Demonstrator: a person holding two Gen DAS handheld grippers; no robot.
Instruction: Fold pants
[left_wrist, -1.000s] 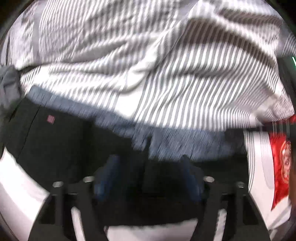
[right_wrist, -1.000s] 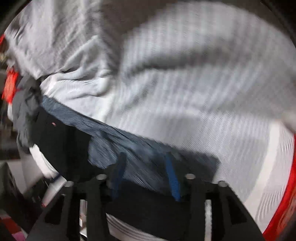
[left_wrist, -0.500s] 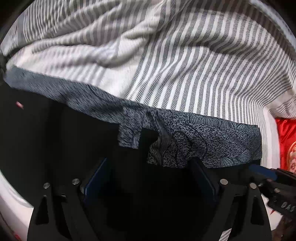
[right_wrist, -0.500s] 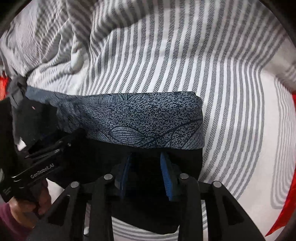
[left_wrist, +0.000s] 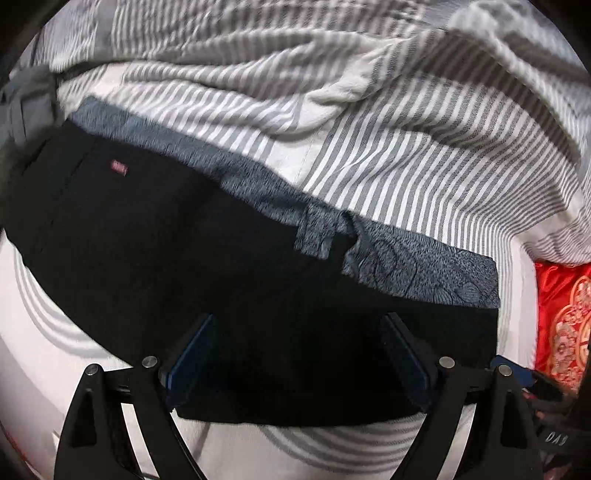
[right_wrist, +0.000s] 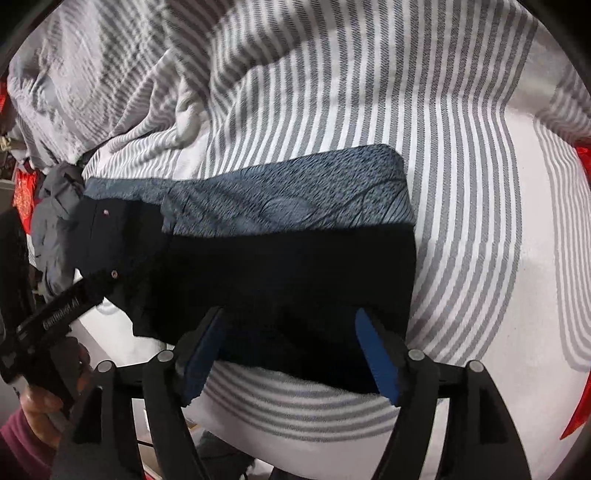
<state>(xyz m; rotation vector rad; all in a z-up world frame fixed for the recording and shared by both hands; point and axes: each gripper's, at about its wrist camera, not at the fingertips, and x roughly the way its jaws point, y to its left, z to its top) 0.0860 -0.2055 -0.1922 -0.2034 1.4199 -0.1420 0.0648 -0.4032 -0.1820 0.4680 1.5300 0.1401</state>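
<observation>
The black cloth pants with a blue-grey patterned lining lie flat on the bed with the grey and white striped sheet. They look folded over once already, with the patterned band showing along the far edge. The left claw is wide open over the near edge and holds nothing. The right claw is wide open too, over the other end. More folds are probably left to make them small.

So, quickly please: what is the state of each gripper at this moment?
Left gripper: open, holding nothing, above the black pants.
Right gripper: open, holding nothing, over the same pants' near edge.
</observation>
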